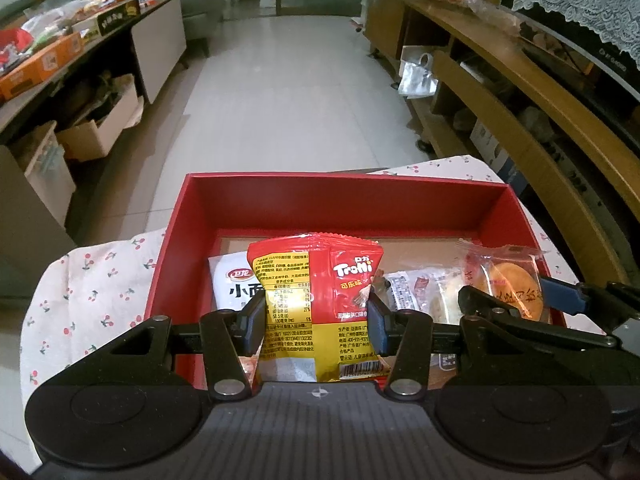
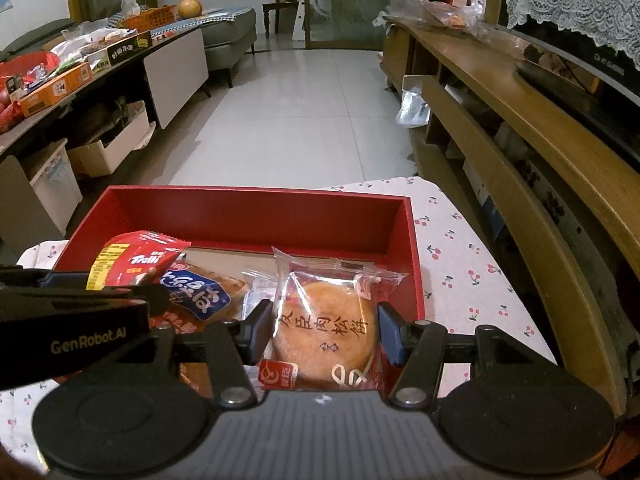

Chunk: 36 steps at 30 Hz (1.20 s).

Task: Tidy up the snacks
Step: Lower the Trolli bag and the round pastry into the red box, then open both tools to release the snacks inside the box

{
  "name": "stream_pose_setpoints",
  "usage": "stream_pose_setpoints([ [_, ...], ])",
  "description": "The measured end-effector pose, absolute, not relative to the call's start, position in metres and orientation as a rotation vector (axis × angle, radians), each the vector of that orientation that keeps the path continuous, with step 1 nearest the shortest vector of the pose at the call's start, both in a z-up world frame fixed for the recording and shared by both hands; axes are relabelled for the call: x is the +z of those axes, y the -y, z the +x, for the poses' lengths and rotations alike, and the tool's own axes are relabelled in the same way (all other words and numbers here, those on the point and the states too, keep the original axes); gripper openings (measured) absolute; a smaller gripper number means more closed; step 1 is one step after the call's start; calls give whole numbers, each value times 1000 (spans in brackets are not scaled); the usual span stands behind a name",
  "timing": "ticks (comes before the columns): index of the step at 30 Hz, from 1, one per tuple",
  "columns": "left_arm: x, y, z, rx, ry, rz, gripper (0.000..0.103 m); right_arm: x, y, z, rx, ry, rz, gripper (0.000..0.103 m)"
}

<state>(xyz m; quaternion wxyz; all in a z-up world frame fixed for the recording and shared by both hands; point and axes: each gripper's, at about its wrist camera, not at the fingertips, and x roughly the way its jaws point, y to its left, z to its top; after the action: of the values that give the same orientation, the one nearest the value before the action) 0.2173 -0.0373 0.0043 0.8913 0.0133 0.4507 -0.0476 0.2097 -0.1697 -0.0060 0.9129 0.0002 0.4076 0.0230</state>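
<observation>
A red box (image 1: 280, 200) (image 2: 248, 208) stands on a cherry-print cloth. My left gripper (image 1: 316, 316) is shut on a red and yellow Trolli candy bag (image 1: 320, 300), held upright over the box's near part; the bag also shows in the right wrist view (image 2: 136, 260). My right gripper (image 2: 324, 332) is shut on a clear-wrapped round meat floss cake (image 2: 324, 328), over the box's right part; it also shows in the left wrist view (image 1: 512, 284). A white snack pack (image 1: 234, 284), a clear-wrapped snack (image 1: 420, 288) and a blue-label pack (image 2: 200, 292) lie in the box.
The cherry-print cloth (image 2: 472, 280) covers the surface under the box. A wooden shelf unit (image 2: 520, 140) runs along the right. A long table with snack boxes (image 2: 60, 84) stands at the left. Tiled floor (image 2: 300, 120) lies beyond.
</observation>
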Motion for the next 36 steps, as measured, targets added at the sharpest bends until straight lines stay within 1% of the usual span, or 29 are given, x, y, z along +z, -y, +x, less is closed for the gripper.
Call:
stream_pose_setpoints([
  [23, -5, 33, 220, -86, -967, 27, 58, -12, 162, 210, 46, -827, -46, 64],
  [29, -5, 30, 219, -75, -966, 33, 68, -12, 163, 210, 49, -834, -39, 64],
  [36, -3, 26, 217, -68, -966, 29, 71, -9, 163, 210, 55, -834, -36, 64],
])
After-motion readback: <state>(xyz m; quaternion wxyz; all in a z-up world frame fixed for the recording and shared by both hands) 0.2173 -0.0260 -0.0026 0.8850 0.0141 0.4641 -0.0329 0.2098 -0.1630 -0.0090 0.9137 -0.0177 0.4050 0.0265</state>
